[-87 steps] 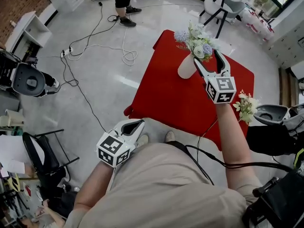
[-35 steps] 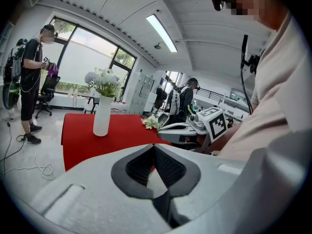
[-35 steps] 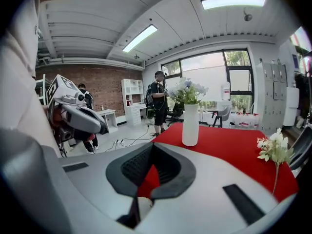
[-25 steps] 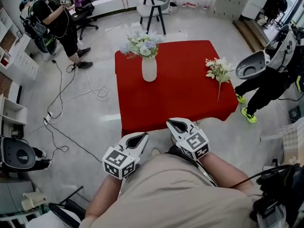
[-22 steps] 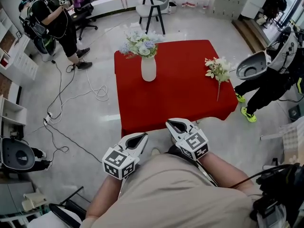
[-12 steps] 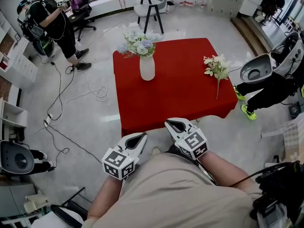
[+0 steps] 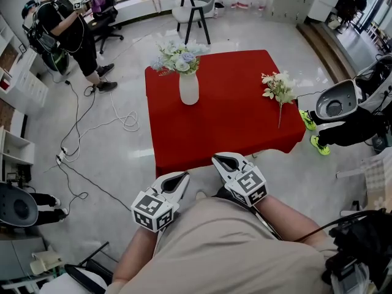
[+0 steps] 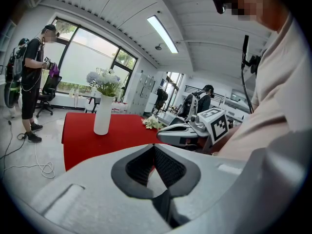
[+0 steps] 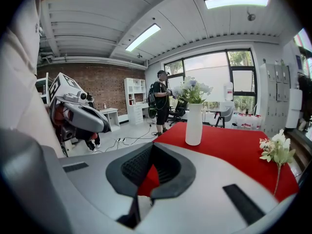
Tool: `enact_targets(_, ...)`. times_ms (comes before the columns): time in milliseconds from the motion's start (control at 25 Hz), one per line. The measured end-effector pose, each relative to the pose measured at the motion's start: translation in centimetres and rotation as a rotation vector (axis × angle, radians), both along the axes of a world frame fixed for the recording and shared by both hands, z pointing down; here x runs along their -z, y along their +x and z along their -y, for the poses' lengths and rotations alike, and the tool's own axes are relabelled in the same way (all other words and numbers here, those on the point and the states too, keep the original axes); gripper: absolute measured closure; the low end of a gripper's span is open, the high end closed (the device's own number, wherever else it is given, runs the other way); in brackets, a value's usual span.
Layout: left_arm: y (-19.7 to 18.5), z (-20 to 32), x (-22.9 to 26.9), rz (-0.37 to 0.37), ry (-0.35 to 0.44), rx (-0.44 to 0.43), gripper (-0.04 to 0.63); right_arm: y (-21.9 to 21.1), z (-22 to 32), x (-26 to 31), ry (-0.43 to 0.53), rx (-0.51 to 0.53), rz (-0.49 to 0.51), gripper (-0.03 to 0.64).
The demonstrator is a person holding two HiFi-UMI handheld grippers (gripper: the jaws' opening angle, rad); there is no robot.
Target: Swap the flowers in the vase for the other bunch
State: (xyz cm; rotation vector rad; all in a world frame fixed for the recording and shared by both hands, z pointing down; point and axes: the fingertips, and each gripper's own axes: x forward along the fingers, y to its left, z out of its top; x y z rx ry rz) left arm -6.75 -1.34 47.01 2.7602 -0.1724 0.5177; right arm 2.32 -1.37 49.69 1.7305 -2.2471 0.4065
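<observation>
- While closed on nothing, left gripper (image 7: 182,175) and right gripper (image 7: 217,159) hover at 6 o'clock.
- White vase (image 7: 188,88) of flowers (image 7: 177,57) stands upright at the desk's (image 7: 226,130) 11 o'clock.
- Loose bunch (image 7: 277,88) lies at 1 o'clock, stem toward 6.

Place: lab-like office | cues: floor cables (image 7: 125,123), office chair (image 7: 105,16) (person (image 7: 64,29) wearing rig)

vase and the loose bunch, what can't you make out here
- Stems inside the vase: hidden by its opaque white wall, every view.
- Loose bunch: too small in the head view to count blooms; partly behind the right tool in the left gripper view.
</observation>
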Motion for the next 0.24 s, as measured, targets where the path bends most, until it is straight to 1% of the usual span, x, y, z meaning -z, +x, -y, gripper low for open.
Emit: enact_targets(240,0.43,0.11,0.01,0.001,0.002,-0.008,0.588,0.41,0.06,0.03,0.001,-0.008,0.002,0.606)
